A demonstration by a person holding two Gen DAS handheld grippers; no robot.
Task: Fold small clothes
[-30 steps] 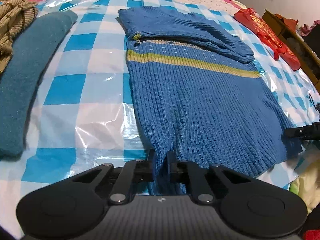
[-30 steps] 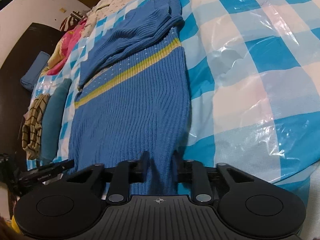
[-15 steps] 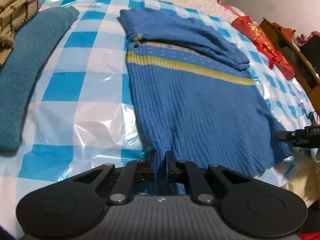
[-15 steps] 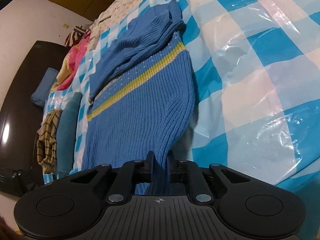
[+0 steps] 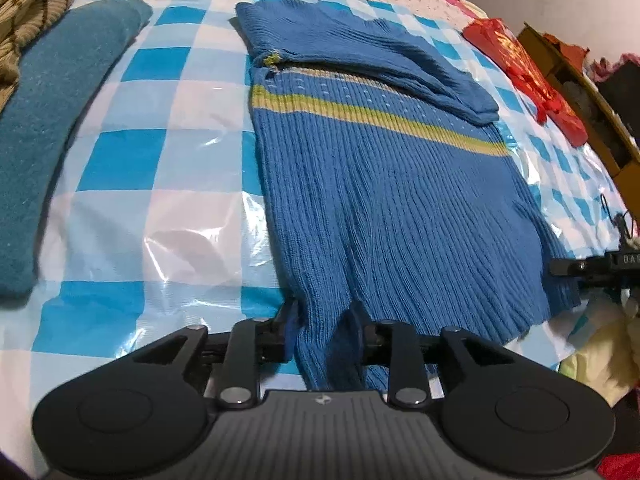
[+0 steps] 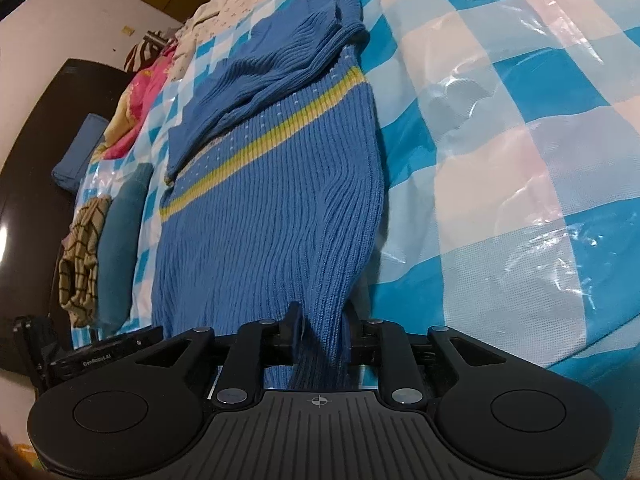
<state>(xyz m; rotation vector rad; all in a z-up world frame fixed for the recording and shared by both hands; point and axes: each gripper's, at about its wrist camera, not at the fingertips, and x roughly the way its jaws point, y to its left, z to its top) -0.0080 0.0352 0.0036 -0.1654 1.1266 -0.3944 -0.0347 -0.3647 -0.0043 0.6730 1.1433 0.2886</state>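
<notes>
A blue ribbed sweater [image 5: 384, 184] with a yellow-green stripe lies on the checked plastic sheet [image 5: 160, 152], its sleeves folded across the top. My left gripper [image 5: 322, 320] is shut on the sweater's near left hem corner. My right gripper [image 6: 320, 324] is shut on the near right hem corner of the sweater [image 6: 272, 184], which is lifted off the sheet [image 6: 500, 120]. The right gripper's tip shows at the right edge of the left wrist view [image 5: 592, 270]; the left gripper shows at the lower left of the right wrist view [image 6: 104, 358].
A folded teal garment [image 5: 52, 120] and a brown striped garment [image 5: 28, 36] lie at the left. A red bag [image 5: 528, 76] and a wooden shelf [image 5: 592, 120] are at the far right. A dark headboard [image 6: 36, 152] and pink cloth [image 6: 136, 108] lie beyond.
Both grippers have closed on the hem corners and lifted them slightly; the hem now rises off the sheet between the fingers.
</notes>
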